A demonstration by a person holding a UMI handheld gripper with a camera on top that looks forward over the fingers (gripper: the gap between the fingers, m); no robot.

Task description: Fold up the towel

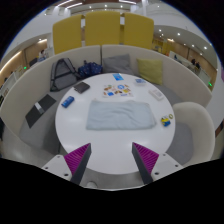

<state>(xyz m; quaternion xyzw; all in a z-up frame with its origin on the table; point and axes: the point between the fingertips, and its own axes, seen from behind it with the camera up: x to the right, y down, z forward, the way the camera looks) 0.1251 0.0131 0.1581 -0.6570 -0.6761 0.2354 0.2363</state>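
Gripper view | round white table [75, 135], bare rim nearest the fingers, chair back [196, 128] at its right edge | gripper [112, 160] spread wide, magenta pads [77, 158] holding and touching nothing | grey towel [118, 116] flat mid-table, beyond the fingers | small items past it, possibly toys | no containers discernible

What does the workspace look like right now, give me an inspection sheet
Surface: round white table, partly bare.
Job's things: towel, light blue, lying flat near the table's middle, not yet folded.
Clutter: small items beyond the towel; a blue object to its left; a small object to its right.
Grippers: gripper open, holding nothing, short of the towel.
Cables: nothing seen.
Surroundings: yellow chairs behind; grey seat at right; backpack at left.
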